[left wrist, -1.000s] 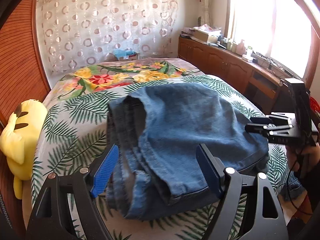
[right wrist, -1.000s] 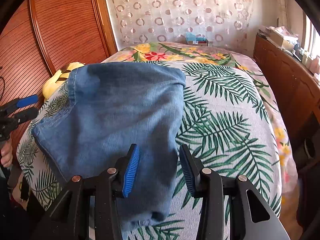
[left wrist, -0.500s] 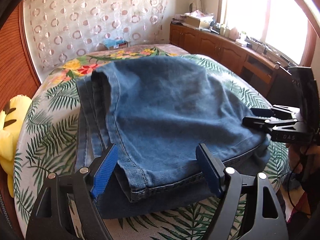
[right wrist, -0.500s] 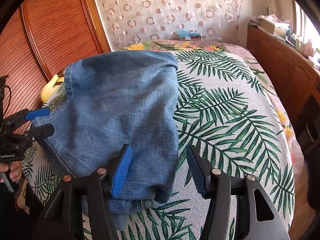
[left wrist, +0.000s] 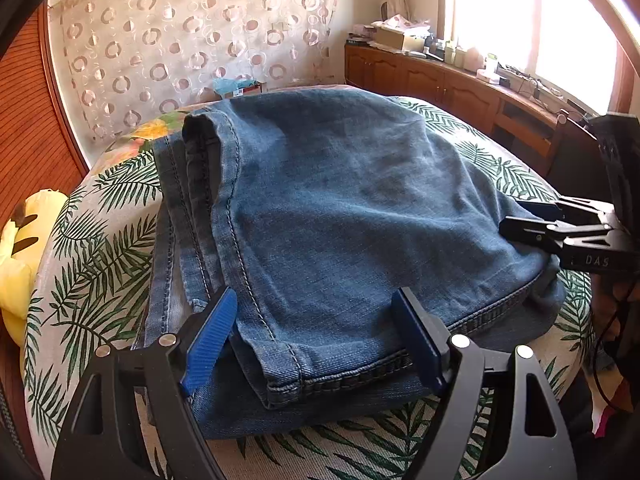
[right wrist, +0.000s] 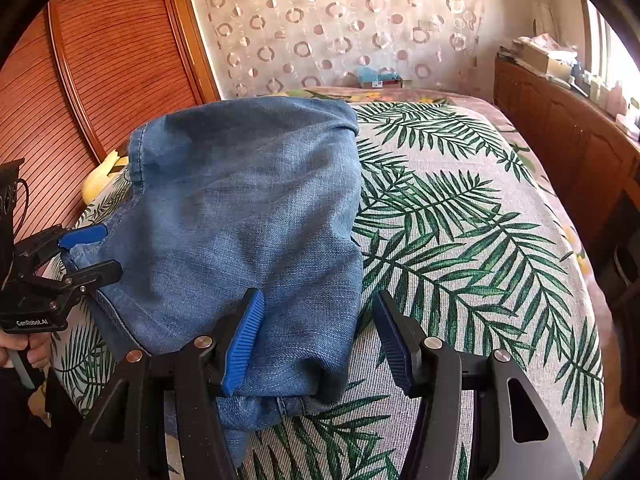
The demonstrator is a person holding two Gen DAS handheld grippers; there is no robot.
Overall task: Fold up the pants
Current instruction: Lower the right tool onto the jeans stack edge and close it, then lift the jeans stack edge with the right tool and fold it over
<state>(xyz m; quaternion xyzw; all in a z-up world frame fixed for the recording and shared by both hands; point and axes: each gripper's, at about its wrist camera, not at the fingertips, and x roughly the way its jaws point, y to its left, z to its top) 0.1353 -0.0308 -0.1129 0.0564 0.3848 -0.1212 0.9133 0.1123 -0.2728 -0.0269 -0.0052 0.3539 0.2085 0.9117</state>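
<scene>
Blue denim pants point(left wrist: 340, 216) lie folded in a stack on the bed, hems facing the left wrist camera; they also show in the right wrist view point(right wrist: 240, 220). My left gripper point(left wrist: 316, 340) is open, its blue pads either side of the near hem corner, holding nothing. My right gripper point(right wrist: 320, 336) is open over the near right edge of the stack. The right gripper appears in the left wrist view point(left wrist: 560, 232) at the stack's right corner. The left gripper appears in the right wrist view point(right wrist: 80, 256) at the left corner.
The bed has a palm-leaf sheet point(right wrist: 460, 240). A yellow plush toy point(left wrist: 24, 256) lies at the bed's left edge by a wooden sliding door point(right wrist: 100, 60). A wooden cabinet point(left wrist: 460, 88) with clutter runs under the window on the right. A patterned curtain point(left wrist: 192, 40) hangs behind.
Both grippers moved in closer and lower toward the pants. The top layer has been laid flat over the stack, and both grippers stand open near its corners.
</scene>
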